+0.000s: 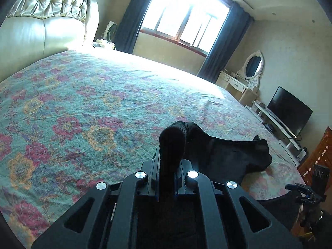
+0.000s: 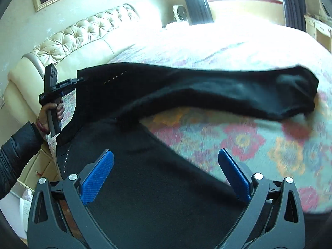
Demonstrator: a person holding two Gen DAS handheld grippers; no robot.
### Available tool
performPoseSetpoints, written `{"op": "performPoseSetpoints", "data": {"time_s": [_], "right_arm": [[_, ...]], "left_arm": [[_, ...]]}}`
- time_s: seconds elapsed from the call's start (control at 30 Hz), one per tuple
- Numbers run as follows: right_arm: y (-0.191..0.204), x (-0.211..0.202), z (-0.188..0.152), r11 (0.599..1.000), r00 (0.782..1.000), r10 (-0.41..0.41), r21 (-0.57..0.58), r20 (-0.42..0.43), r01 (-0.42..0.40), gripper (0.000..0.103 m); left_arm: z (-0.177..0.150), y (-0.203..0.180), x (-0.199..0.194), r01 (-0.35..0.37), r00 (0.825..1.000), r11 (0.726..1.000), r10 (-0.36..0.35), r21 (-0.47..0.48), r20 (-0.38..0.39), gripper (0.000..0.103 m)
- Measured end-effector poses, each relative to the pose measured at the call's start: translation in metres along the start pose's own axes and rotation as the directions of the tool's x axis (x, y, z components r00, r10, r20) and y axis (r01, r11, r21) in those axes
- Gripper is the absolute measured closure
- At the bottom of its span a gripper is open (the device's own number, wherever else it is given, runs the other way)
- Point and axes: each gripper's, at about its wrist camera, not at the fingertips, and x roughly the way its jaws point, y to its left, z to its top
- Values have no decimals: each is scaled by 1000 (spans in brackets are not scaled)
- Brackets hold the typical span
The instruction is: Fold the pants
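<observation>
Black pants [image 2: 186, 95] hang half-lifted over a bed [image 2: 259, 141], one leg stretched across the flowered bedspread toward its far side, the other leg running down toward the near edge. A row of small studs shows near the waist.

The left tongs [image 1: 176, 132] are pinched tight on a bunched fold of the pants at the waist end, holding it above the bedspread [image 1: 83, 103]. From the other side, the person's left hand [image 2: 53, 115] grips the handle of that tool, with a dark padded sleeve behind it.

The right tongs [image 2: 166, 164] hover wide apart over the nearer leg, blue pads [image 2: 97, 172] clear of the cloth.

Beyond the bed stand a cream tufted headboard [image 1: 47, 10], a bright window [image 1: 186, 14] with dark curtains, a dresser with an oval mirror [image 1: 253, 65], and a television [image 1: 290, 110].
</observation>
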Motion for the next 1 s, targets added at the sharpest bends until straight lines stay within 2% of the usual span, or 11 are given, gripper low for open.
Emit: {"op": "performPoseSetpoints", "data": {"time_s": [0.1,0.27,0.33,0.43,0.63,0.7,0.83,0.9,0.93,0.97,1.0], "right_arm": [[-5,2,45,977,994,-82,-191,73,95,2],[-15,57,108,849,975,-199,-480,100,222,2],[-18,92,126,799,972,-225,-558,67,223,2],[-19,142,146,768,977,-211,-625,-38,141,2],[10,213,147,511,963,-266,-853,-34,111,2],[15,234,150,458,953,-301,-880,-22,124,2],[10,272,149,453,936,-329,-891,-125,40,2],[1,280,149,519,923,-321,-855,-214,-18,6],[-6,280,154,587,916,-291,-808,-276,-57,40],[-13,279,159,667,904,-255,-739,-344,-94,79],[-18,274,161,703,902,-260,-708,-344,-68,88]], "left_arm": [[-18,-18,-23,71,997,997,-71,11,17,94],[-51,-27,-39,136,991,991,-135,-8,16,94],[-58,-27,-35,129,992,992,-129,-13,-2,94],[-62,-25,-31,115,993,993,-115,-10,-6,94],[-69,-19,-36,130,991,991,-130,-30,20,94],[-72,-20,-37,129,992,992,-128,-16,19,94],[-74,-20,-42,131,991,991,-131,-15,31,94],[-74,-15,-43,126,991,992,-125,-28,37,94],[-74,-12,-44,117,993,992,-116,-37,39,94],[-74,-8,-44,111,993,992,-109,-53,43,94],[-73,-4,-45,104,994,992,-101,-68,48,94]]}}
